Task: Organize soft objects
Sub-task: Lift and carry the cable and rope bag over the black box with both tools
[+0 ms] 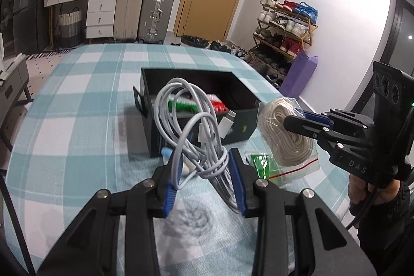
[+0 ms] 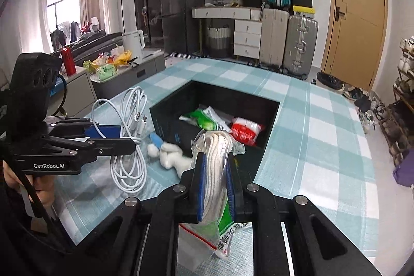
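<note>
Gripping a coiled white cable (image 1: 191,131) in our left gripper (image 1: 204,180), we hold it just before the black box (image 1: 155,126); our right gripper (image 2: 216,185) clamps a bagged white rope (image 2: 216,167) at the box's near corner.

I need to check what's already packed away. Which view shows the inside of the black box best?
The right wrist view: it looks down into the black box, showing a green-and-white packet and a red-and-white packet. In the left wrist view the held white cable covers most of the box.
</note>
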Demonstrator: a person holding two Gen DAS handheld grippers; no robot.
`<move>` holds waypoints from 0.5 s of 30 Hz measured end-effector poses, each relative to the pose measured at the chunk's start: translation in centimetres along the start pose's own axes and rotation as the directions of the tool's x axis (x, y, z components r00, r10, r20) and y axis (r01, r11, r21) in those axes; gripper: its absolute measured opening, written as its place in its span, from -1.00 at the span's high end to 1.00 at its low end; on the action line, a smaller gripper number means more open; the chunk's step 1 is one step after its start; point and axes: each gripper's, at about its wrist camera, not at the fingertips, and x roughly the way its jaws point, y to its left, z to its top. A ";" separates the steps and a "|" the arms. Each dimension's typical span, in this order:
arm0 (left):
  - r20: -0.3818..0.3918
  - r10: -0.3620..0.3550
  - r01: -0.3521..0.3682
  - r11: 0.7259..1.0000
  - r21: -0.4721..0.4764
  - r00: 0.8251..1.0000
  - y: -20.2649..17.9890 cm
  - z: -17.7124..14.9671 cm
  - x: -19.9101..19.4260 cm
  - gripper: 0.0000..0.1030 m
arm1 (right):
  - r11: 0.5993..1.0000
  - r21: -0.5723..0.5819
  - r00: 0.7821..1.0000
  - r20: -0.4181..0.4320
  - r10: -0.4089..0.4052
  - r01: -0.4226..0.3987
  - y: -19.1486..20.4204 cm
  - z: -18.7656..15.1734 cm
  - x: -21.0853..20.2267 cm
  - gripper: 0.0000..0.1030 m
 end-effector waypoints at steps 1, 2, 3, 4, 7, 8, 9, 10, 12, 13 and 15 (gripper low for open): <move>0.004 -0.001 0.001 1.000 0.002 1.000 0.0 0.3 0.0 0.32 | 1.000 0.000 1.000 0.006 -0.001 0.001 0.0 0.2 -0.2 0.74; 0.006 -0.001 0.001 1.000 0.005 1.000 0.0 0.6 0.0 0.32 | 1.000 -0.001 1.000 0.012 -0.002 0.002 -0.1 0.5 -0.3 0.74; 0.010 0.000 0.000 1.000 0.008 1.000 0.0 0.9 0.0 0.32 | 1.000 0.000 1.000 0.019 -0.005 0.005 -0.1 0.8 -0.4 0.74; 0.013 0.004 -0.004 1.000 0.011 1.000 0.0 1.3 0.1 0.32 | 1.000 0.002 1.000 0.026 -0.007 0.007 -0.2 1.0 -0.6 0.74; 0.027 0.011 -0.012 1.000 0.011 1.000 0.0 2.2 0.2 0.32 | 1.000 0.004 0.999 0.044 -0.012 0.012 -0.3 1.8 -0.9 0.74; 0.030 0.013 -0.013 1.000 0.010 0.999 0.0 2.5 0.2 0.32 | 1.000 0.005 0.999 0.049 -0.012 0.012 -0.3 2.1 -1.0 0.74; 0.034 0.014 -0.014 1.000 0.011 0.999 0.0 2.8 0.3 0.32 | 1.000 0.007 0.998 0.055 -0.013 0.013 -0.3 2.3 -1.1 0.74; 0.040 0.016 -0.017 1.000 0.010 0.999 0.0 3.1 0.3 0.32 | 1.000 0.010 0.998 0.061 -0.015 0.014 -0.4 2.5 -1.1 0.74; 0.045 0.019 -0.019 1.000 0.011 0.999 0.0 3.6 0.4 0.32 | 1.000 0.021 0.997 0.070 -0.014 0.013 -0.5 3.1 -1.0 0.74; 0.047 0.020 -0.021 1.000 0.012 0.999 0.0 3.9 0.5 0.32 | 1.000 0.024 0.997 0.072 -0.017 0.015 -0.6 3.3 -0.9 0.74; 0.051 0.020 -0.021 1.000 0.016 0.998 0.0 4.5 0.7 0.32 | 0.999 0.032 0.997 0.076 -0.018 0.016 -0.8 3.8 -0.6 0.74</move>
